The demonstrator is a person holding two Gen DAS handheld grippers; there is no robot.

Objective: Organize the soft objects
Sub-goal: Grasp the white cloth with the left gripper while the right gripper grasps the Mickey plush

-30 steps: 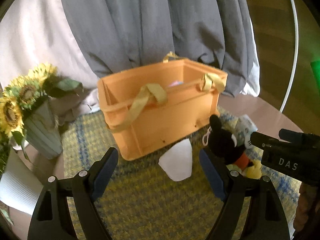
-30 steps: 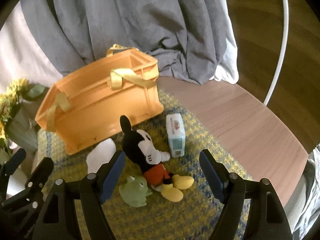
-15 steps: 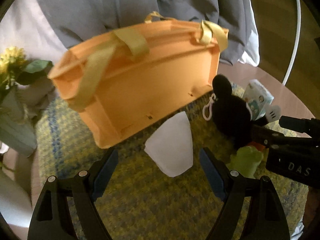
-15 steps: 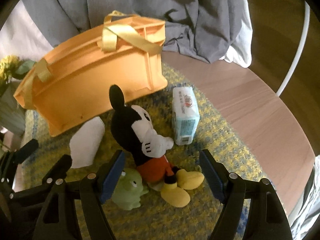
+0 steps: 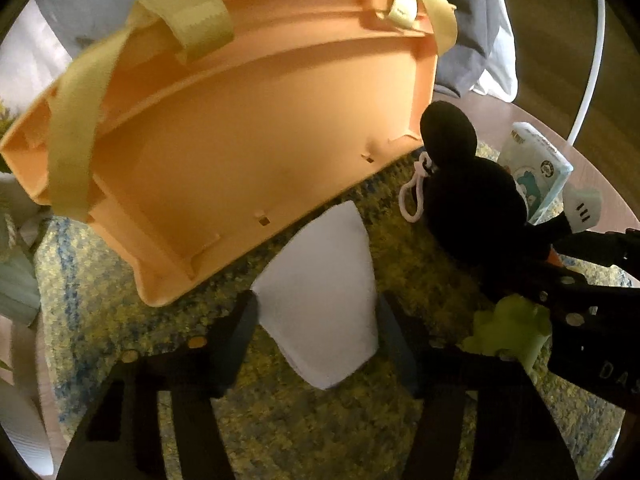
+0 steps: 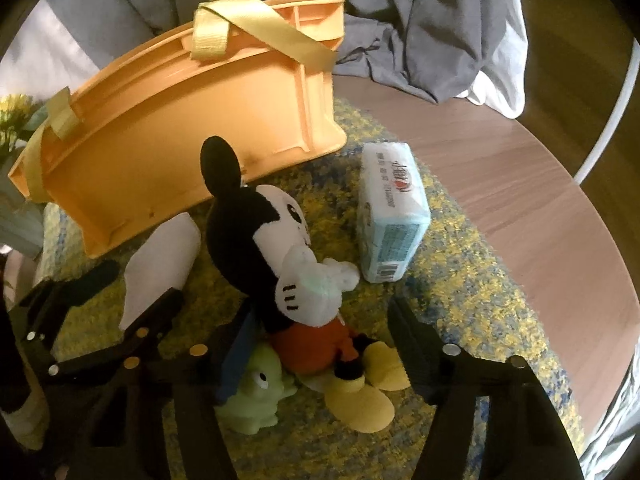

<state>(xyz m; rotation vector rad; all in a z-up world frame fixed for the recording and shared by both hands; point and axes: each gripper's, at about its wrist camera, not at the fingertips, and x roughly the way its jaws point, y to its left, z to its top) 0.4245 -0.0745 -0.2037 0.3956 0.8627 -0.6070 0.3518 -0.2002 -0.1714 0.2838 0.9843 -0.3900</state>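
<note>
An orange basket [image 5: 224, 128] with yellow straps stands on a yellow-blue mat; it also shows in the right wrist view [image 6: 192, 120]. A white soft piece [image 5: 324, 300] lies in front of it, between the fingers of my left gripper [image 5: 316, 324], which has narrowed around it and sits low. The white piece [image 6: 160, 264] lies left of a Mickey plush [image 6: 272, 256]. My right gripper [image 6: 320, 344] is open around the plush's legs. A green soft toy [image 6: 256, 396] lies by the left finger. A tissue pack [image 6: 392, 212] lies right of the plush.
Grey and white cloth [image 6: 420, 28] is heaped behind the basket. A vase of sunflowers [image 6: 16, 152] stands at the left. The round wooden table [image 6: 520, 200] extends right of the mat [image 6: 460, 320], with a white hoop [image 6: 612, 104] beyond its edge.
Both grippers have moved forward and down. The left one has closed in around the white piece. The right one now straddles the Mickey plush's legs.
</note>
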